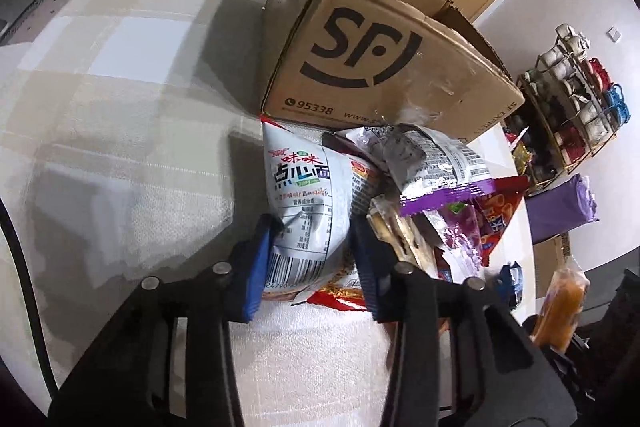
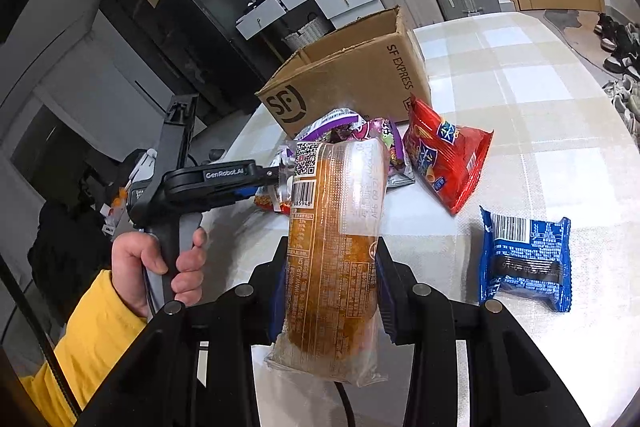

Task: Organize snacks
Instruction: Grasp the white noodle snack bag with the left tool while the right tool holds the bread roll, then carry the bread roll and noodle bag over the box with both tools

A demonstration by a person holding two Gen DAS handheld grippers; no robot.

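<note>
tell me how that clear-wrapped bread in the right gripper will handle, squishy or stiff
Probably squishy and light: the bread bulges between the right gripper fingers. Its glossy clear wrapper may be slippery, and the loose crimped end could crumple. It stays upright, so it seems to hold its shape.

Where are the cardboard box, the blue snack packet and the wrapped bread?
cardboard box (image 2: 352,75), right wrist view, on its printed side wall.
blue snack packet (image 2: 524,259), right wrist view, middle of the wrapper.
wrapped bread (image 2: 336,251), right wrist view, middle of the loaf.

On the desk (image 2: 540,131) the cardboard box (image 2: 360,75) stands behind a heap of snack bags (image 2: 360,139). Right of the heap lies a chip bag (image 2: 444,163), nearer still a wrapped biscuit pack (image 2: 524,259).
</note>
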